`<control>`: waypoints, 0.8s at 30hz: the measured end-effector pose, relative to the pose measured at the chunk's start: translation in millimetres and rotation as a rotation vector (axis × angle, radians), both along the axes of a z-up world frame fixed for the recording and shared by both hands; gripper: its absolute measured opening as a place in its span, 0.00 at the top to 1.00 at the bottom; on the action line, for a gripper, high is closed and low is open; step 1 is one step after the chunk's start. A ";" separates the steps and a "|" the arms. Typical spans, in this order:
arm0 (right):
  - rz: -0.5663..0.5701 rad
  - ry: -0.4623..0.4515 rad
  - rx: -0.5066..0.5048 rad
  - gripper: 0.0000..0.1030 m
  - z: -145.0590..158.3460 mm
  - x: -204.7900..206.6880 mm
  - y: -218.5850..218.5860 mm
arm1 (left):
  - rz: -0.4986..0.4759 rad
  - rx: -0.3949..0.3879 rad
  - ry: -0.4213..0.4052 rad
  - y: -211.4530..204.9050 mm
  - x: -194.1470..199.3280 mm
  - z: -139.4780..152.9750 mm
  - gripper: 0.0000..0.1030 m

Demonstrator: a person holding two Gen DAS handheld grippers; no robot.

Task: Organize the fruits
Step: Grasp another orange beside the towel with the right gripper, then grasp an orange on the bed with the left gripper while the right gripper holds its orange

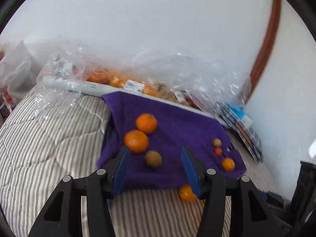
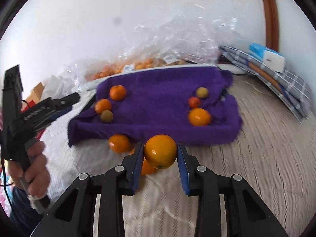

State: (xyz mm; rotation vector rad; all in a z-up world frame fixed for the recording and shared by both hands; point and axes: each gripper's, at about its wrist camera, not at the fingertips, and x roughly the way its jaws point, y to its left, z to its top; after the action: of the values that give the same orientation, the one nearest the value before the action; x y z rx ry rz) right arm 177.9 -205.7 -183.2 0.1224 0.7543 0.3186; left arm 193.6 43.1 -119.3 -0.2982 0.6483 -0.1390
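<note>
Our right gripper point(image 2: 160, 151) clamps a round orange fruit point(image 2: 160, 151) just before the purple towel point(image 2: 158, 90); its smooth skin may slip. Our left gripper point(image 1: 155, 148) hovers, jaws apart, empty.

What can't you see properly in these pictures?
- Right wrist view: an orange fruit lies mostly hidden behind the orange held in the right gripper.
- Both views: the fruit inside the clear plastic bags is blurred and veiled by crinkled plastic; no count possible.
- Left wrist view: an orange on the striped bedding is partly covered by a finger of the open left gripper.
</note>
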 end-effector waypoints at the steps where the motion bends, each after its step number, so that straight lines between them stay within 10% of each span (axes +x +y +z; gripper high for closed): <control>1: -0.012 0.000 -0.016 0.68 -2.5 -2.3 -5.5 | -0.017 0.001 0.006 -5.7 -6.7 -0.8 0.50; 24: -0.098 0.013 -0.022 0.68 -29.5 -5.4 -61.6 | -0.055 0.040 0.273 -79.8 17.9 -54.6 0.50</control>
State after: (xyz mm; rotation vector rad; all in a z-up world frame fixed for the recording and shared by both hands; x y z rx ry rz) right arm 172.6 -267.3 -212.7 0.1402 0.7624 0.2161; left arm 211.5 -36.8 -173.9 -0.2628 0.9294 -0.1388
